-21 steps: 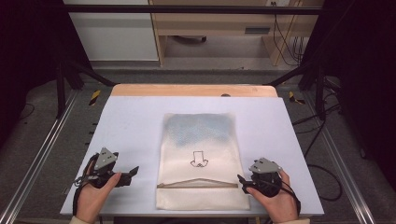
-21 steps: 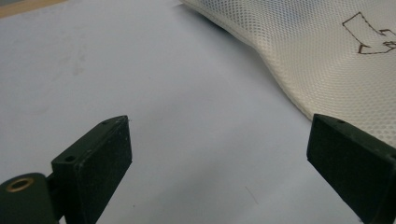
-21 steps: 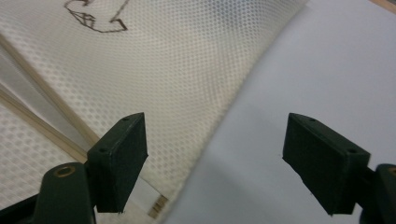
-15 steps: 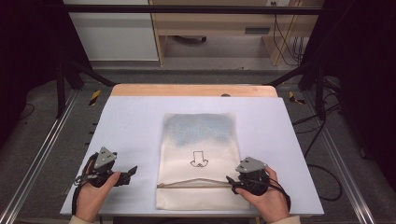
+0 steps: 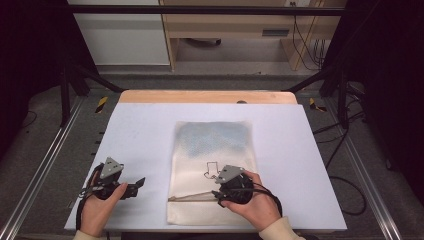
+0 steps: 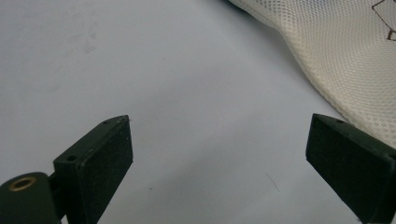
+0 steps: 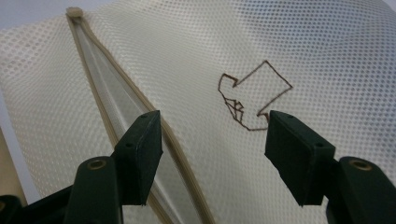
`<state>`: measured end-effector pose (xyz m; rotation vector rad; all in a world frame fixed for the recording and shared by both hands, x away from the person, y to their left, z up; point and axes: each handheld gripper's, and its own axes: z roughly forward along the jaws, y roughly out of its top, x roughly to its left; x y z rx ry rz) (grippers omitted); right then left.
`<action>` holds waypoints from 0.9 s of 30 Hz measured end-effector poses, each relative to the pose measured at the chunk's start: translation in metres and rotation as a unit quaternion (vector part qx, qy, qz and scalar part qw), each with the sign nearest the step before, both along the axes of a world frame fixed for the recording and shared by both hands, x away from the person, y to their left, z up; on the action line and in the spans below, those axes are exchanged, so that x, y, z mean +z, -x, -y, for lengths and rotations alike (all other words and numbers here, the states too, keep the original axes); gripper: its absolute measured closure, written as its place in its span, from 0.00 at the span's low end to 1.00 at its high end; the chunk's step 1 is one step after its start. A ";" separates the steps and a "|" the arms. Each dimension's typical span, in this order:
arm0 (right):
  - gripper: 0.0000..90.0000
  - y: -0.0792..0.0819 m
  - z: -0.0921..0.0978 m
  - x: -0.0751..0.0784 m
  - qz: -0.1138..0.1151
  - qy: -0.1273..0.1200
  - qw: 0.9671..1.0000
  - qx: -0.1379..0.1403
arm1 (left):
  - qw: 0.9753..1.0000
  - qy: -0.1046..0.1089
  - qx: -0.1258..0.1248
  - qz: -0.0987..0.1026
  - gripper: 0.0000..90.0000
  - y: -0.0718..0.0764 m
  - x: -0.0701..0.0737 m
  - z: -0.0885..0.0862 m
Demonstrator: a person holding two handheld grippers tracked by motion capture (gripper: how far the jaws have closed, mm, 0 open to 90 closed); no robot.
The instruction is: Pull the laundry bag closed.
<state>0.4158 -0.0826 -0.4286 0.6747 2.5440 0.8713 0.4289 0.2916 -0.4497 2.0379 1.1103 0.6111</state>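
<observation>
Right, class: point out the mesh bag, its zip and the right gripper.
mesh bag [image 5: 215, 137], high view, upper panel of the bag
zip [image 7: 100, 100], right gripper view, tape along the open zip
right gripper [image 5: 218, 194], high view, between its fingertips

No words, brands or numbers can be read; the one sign is a brown outlined arrow-like figure [image 7: 252, 95] stitched on the cream mesh bag [image 5: 212, 150], at about 6 o'clock on the surface [image 5: 140, 130].
</observation>
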 end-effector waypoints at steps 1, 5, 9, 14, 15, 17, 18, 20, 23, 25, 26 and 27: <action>0.42 -0.001 -0.006 0.000 -0.002 0.003 1.000 0.006 | 1.000 0.000 0.001 -0.001 0.08 0.000 0.000 0.000; 0.43 -0.003 -0.014 0.001 -0.006 0.005 1.000 0.017 | 1.000 -0.001 0.001 -0.001 0.08 0.000 0.000 0.000; 0.46 -0.003 -0.018 0.001 -0.010 -0.001 1.000 0.023 | 1.000 -0.001 0.001 -0.002 0.08 0.000 -0.001 0.000; 0.50 -0.002 -0.024 0.001 -0.011 0.003 0.999 0.036 | 1.000 -0.005 0.003 -0.002 0.09 -0.001 -0.001 0.000; 0.52 -0.002 -0.028 0.001 -0.014 0.002 0.999 0.042 | 1.000 -0.003 0.003 -0.002 0.09 -0.001 -0.001 -0.001; 0.53 -0.002 -0.032 0.001 -0.014 0.002 0.999 0.049 | 1.000 -0.005 0.002 -0.001 0.09 -0.001 -0.001 -0.001; 0.53 -0.002 -0.032 0.001 -0.014 0.002 0.999 0.049 | 1.000 -0.003 0.003 -0.002 0.09 -0.001 -0.001 -0.001; 0.54 -0.002 -0.036 0.001 -0.012 0.003 0.998 0.055 | 1.000 -0.004 0.002 -0.003 0.10 -0.001 -0.001 0.000; 0.58 -0.001 -0.046 0.002 -0.011 0.005 0.997 0.073 | 1.000 -0.001 0.000 -0.002 0.10 -0.001 -0.001 0.000; 0.61 -0.002 -0.050 0.002 -0.009 0.000 0.997 0.077 | 1.000 0.001 0.001 -0.002 0.10 -0.001 -0.001 0.000; 0.61 -0.002 -0.050 0.002 -0.009 0.000 0.997 0.077 | 1.000 0.003 0.000 0.000 0.10 -0.002 0.000 0.000; 0.65 -0.002 -0.055 0.004 -0.008 -0.003 0.996 0.088 | 1.000 0.002 0.002 0.001 0.10 -0.002 0.000 0.000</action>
